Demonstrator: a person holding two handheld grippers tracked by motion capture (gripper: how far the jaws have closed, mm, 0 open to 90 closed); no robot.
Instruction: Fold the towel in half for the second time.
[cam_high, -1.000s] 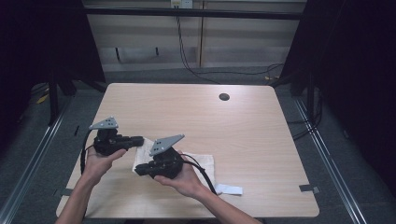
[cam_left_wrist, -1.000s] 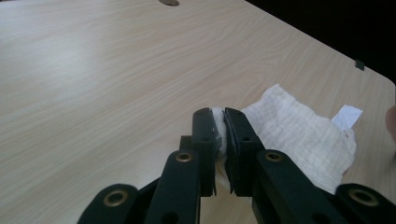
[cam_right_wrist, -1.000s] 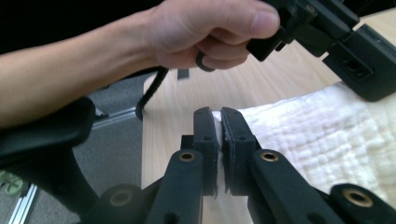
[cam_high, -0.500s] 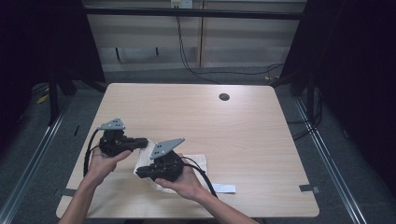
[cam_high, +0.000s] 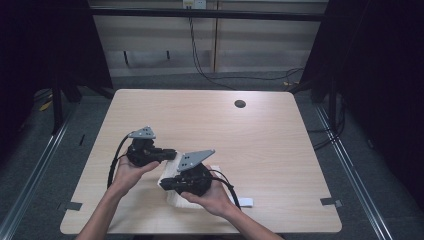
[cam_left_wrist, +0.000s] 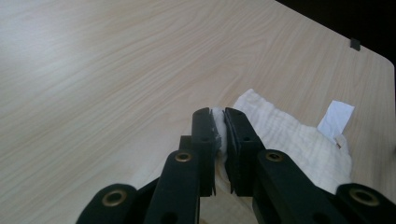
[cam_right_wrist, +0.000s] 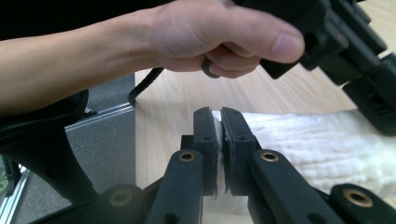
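White cloth (cam_high: 172, 192) sat pinched in both tools. Left gripper (cam_left_wrist: 221, 126) had its jaws squeezed tight on one corner of it. Right gripper (cam_right_wrist: 219, 123) had its jaws squeezed tight on another edge. It lay near the front of the wooden table (cam_high: 260, 135), beside a small white tag (cam_high: 245, 202).

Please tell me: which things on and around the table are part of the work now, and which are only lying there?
Part of the work:
- white cloth, pinched at its edge
- left tool, shut on the cloth
- right tool, shut on the cloth

Only lying there:
- white label on the table
- round dark hole at the far side
- cables on the floor behind
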